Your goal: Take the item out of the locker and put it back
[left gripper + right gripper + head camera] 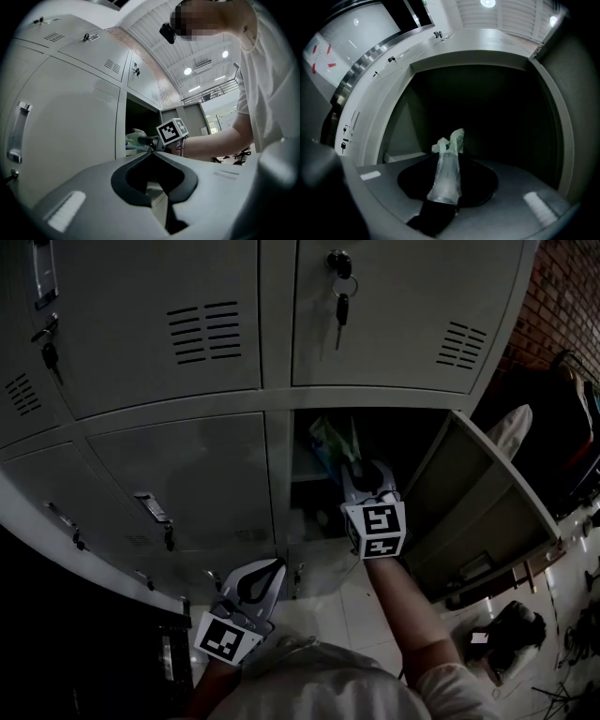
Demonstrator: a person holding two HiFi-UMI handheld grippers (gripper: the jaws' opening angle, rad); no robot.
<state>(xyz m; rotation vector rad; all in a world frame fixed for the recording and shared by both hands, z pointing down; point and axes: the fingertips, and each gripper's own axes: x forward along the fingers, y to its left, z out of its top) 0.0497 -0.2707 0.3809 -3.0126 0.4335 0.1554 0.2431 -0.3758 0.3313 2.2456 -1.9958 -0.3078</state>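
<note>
Locker bank (178, 474) stood ahead of both tongs. All doors were shut but one. The open compartment (412, 442) lay directly ahead of your right tongs (367, 470), with its door (478, 502) swung out to their right, clear of your forearm's path.

You had the right tongs at the compartment's mouth, pointed into the dark interior. A thin, pale green plastic bag (446, 173) ran through them and stuck out past the tips, its knotted end just inside the opening. The tongs were narrow and closed about the bag's neck, as far as the right gripper view showed. A pinch that far back left the loose end leading into the space, which suits either lifting it out or setting it down. My reading: the bag was at the threshold. These views alone did not settle whether it was coming out or going back.

Your left tongs (272, 568) hung low, down and to the left of the right pair, in front of a closed lower door. They were closed tip to tip with nothing between them. That looked like a parked position. The job needed one grip only, and the idle pair stayed out of the doorway.

A key on a ring (339, 292) hung in the door above the right tongs, untouched and apart from them.
</note>
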